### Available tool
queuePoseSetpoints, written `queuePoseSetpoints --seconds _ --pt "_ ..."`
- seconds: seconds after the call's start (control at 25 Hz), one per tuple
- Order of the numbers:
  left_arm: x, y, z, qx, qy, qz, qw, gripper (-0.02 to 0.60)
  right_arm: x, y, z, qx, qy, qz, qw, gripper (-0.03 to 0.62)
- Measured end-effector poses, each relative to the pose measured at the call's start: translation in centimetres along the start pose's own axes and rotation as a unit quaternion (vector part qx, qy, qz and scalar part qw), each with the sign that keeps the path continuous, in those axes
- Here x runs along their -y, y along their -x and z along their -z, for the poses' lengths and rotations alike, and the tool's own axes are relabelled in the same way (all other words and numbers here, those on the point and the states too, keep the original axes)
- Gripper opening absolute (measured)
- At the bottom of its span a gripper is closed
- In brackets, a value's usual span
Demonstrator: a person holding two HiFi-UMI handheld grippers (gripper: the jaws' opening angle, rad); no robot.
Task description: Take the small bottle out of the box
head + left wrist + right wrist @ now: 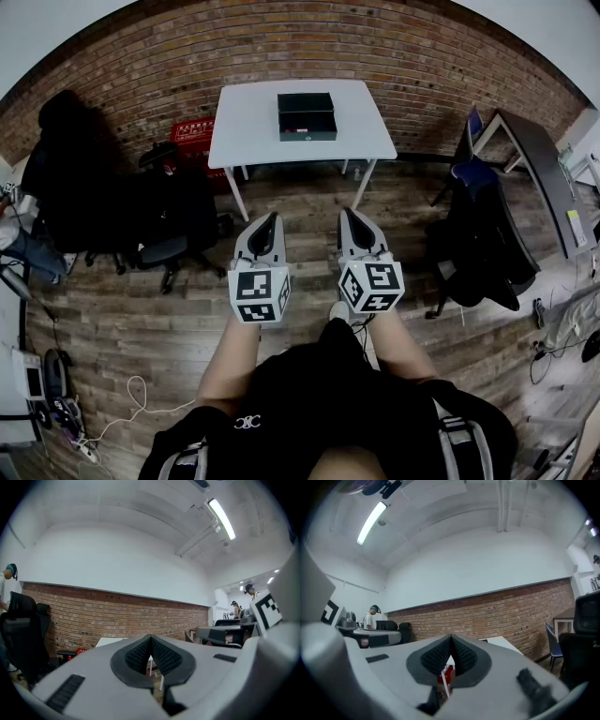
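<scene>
A dark open box (pixel 307 116) stands on a white table (pixel 244 122) by the brick wall, well ahead of me. I cannot make out a small bottle inside it. My left gripper (pixel 271 218) and right gripper (pixel 348 215) are held side by side at waist height over the wooden floor, pointing toward the table and well short of it. Both are shut with nothing between the pads. In the left gripper view the left gripper's black ribbed pads (pixel 161 656) meet, and in the right gripper view the right gripper's pads (pixel 461 657) also meet.
A red crate (pixel 192 131) sits under the table's left side. Black office chairs (pixel 164 220) stand at the left, another chair (pixel 480 239) and a dark desk (pixel 536 167) at the right. Cables (pixel 131 403) lie on the floor at lower left. People stand at far desks (pixel 372 616).
</scene>
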State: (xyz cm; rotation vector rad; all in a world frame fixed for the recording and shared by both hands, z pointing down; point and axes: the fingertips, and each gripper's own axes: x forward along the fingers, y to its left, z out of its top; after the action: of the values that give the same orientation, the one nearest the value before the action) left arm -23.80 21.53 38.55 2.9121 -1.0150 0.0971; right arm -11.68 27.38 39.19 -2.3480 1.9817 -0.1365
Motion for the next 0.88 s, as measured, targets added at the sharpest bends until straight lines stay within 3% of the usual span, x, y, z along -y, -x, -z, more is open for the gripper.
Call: queuePoseSetpoints --seconds 0.52,0.88 --pt "-0.3 0.5 -0.1 0.001 -0.011 -0.004 0.9999 0.003 -1.9 0.0 0.3 0.009 -0.023 -0.024 0.999 0.029" --pt "-0.6 -3.1 0.5 -0.009 -0.01 -0.004 0.9999 0.003 -0.4 -3.2 1.8 -0.018 -0.023 -0.029 0.999 0.029"
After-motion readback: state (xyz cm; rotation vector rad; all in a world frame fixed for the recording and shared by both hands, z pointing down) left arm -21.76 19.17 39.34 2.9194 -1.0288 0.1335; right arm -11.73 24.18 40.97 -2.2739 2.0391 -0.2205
